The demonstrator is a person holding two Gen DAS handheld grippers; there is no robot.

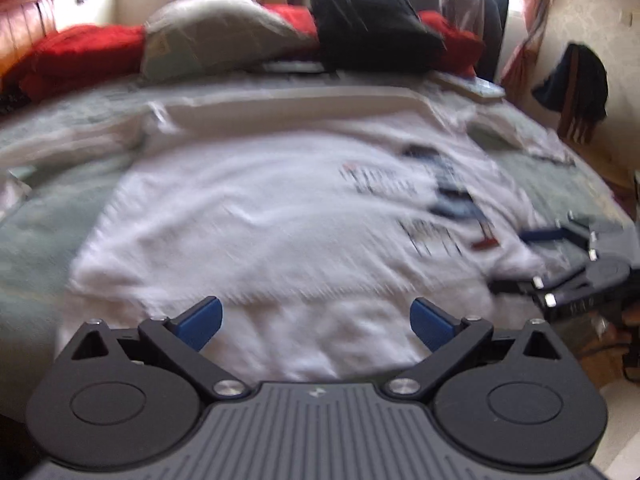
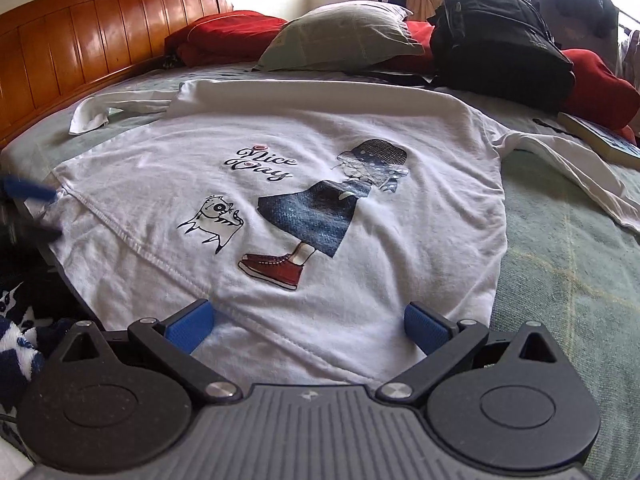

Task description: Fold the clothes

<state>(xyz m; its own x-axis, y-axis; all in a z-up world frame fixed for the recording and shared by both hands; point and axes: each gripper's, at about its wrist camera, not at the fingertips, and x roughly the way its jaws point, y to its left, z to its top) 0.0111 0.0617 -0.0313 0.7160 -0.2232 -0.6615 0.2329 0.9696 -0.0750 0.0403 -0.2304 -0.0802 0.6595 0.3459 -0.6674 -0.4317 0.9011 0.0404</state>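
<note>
On the green bedspread (image 2: 560, 248) lies 1 white long-sleeved printed shirt (image 2: 280, 184), spread flat, 2 sleeves out. Beyond it sit 1 grey pillow (image 2: 340, 36) and 1 black backpack (image 2: 500, 44). Left gripper (image 1: 316, 322) and right gripper (image 2: 306, 322) gape wide over its near hem, holding nothing.

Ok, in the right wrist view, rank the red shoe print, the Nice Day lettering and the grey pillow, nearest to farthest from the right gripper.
From the right gripper:
1. Red shoe print, just ahead, slightly left of centre.
2. Nice Day lettering, further up the shirt, left of centre.
3. Grey pillow, at the bed's far end, beside the black backpack.
</note>
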